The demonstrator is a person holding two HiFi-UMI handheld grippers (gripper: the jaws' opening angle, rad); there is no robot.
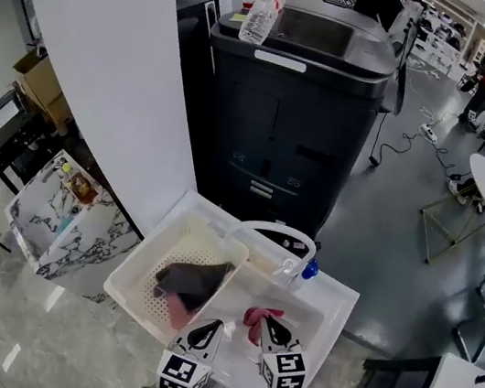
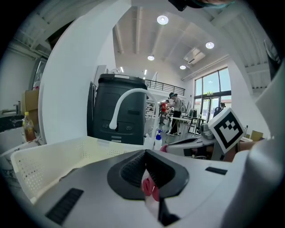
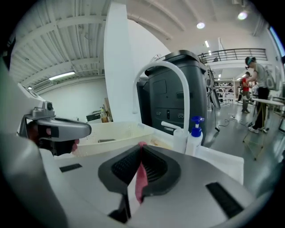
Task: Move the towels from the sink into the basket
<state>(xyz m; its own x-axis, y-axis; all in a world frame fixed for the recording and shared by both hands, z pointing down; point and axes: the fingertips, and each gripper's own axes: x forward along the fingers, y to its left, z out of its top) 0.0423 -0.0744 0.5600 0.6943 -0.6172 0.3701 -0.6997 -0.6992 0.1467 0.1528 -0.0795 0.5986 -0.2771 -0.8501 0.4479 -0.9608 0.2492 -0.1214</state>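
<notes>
Grippers are both clamping shut on one pink towel (image 1: pixel 260 317): left gripper (image 1: pixel 212 326) and right gripper (image 1: pixel 269 325) are holding it just above the sink (image 1: pixel 320 306). Immediately left of the sink, the cream basket (image 1: pixel 156 252) is holding a dark grey towel (image 1: pixel 195 279).

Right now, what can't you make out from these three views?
Sink floor: head view, the pink towel, left gripper and right gripper cover part, so leftover towels can't be ruled out.
Pink towel's hanging part: gripper views, gripper bodies hide all but a sliver.
Basket bottom: head view, dark towel covers part.
Bottle label: head view, too small.
</notes>
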